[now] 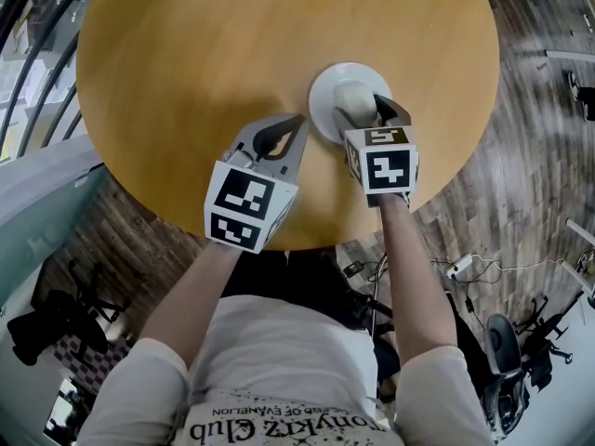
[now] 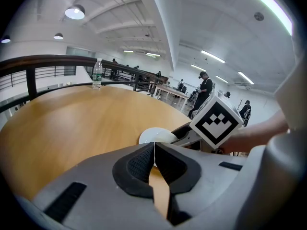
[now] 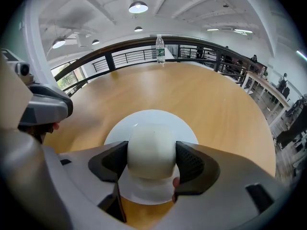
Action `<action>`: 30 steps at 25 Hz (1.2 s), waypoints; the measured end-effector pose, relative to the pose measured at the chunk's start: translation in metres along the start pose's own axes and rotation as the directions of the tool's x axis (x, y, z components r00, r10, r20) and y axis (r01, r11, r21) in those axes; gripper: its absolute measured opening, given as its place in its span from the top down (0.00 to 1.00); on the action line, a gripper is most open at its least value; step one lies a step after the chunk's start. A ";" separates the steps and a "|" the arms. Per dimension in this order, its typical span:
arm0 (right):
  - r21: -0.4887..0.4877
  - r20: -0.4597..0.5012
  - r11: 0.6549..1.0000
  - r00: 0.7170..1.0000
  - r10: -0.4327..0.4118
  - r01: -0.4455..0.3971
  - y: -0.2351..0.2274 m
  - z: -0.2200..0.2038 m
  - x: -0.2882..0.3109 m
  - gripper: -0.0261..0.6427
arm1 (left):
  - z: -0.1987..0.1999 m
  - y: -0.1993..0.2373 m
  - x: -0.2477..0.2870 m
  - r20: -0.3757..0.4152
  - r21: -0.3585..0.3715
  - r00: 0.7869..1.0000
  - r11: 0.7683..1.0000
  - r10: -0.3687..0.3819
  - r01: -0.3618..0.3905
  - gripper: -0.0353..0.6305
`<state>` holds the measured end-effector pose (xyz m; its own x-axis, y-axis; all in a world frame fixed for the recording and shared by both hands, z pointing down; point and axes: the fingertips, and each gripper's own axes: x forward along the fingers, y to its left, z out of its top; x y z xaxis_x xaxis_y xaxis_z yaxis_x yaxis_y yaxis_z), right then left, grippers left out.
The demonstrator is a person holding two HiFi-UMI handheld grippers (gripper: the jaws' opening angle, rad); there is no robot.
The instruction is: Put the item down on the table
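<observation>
**Right hand-held gripper [image 3: 151, 162] clamped on a white rounded item [image 3: 150, 145] at a white plate [image 3: 156, 116], upper centre of the head view.**
The left hand-held gripper [image 2: 154, 152], jaws together on nothing, hangs just left of the plate over the round wooden tabletop [image 1: 214, 54]. The put-down looks unfinished, and it cannot be told whether the item already rests on the plate. The next move would seem to be settling it, parting the jaws and backing straight off.
</observation>
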<state>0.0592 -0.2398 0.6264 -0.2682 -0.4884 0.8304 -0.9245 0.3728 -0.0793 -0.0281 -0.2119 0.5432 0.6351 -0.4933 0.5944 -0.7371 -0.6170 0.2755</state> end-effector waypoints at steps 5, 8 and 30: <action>-0.022 -0.013 1.000 1.000 0.002 -0.002 0.001 0.001 0.001 0.47 | -0.001 -0.002 -0.002 -0.002 -0.006 1.000 1.000 0.002 -0.002 0.91; -0.024 -0.024 1.000 1.000 0.002 -0.003 0.002 0.002 0.003 0.47 | -0.003 -0.001 -0.002 -0.002 -0.007 1.000 1.000 0.002 -0.002 0.91; 0.011 0.007 0.999 0.999 0.033 -0.033 0.001 0.008 -0.009 0.47 | 0.001 -0.005 -0.013 0.002 0.004 1.000 1.000 0.012 -0.012 0.91</action>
<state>0.0590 -0.2413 0.6148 -0.3005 -0.4813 0.8234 -0.9181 0.3800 -0.1130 -0.0323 -0.2034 0.5334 0.6266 -0.5021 0.5961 -0.7439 -0.6132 0.2655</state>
